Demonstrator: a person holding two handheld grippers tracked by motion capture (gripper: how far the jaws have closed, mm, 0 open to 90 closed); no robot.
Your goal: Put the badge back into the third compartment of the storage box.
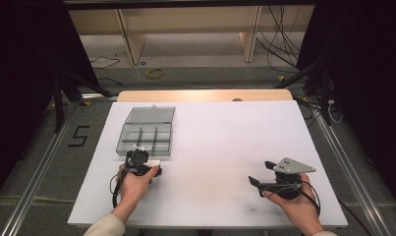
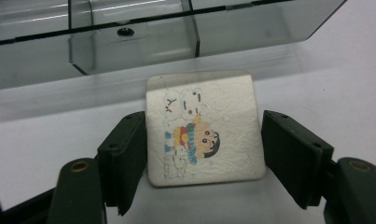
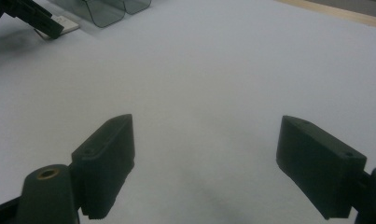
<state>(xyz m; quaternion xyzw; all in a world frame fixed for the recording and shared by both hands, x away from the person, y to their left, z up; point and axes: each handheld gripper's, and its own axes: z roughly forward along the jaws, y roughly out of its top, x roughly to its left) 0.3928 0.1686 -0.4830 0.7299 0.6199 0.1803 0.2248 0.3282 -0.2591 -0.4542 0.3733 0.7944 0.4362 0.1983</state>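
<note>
A small square card with a cartoon child printed on it lies flat on the white table, just in front of a clear grey compartment box. My left gripper straddles the card, with a jaw against each side edge of it. In the high view the left gripper sits at the near edge of the box. My right gripper rests at the table's near right, held in a hand. Its jaws stand wide apart over bare table.
The box's lid lies open behind it, and its compartments look empty. A wooden strip runs along the table's far edge. In the right gripper view, the left gripper's jaw and the card show far off.
</note>
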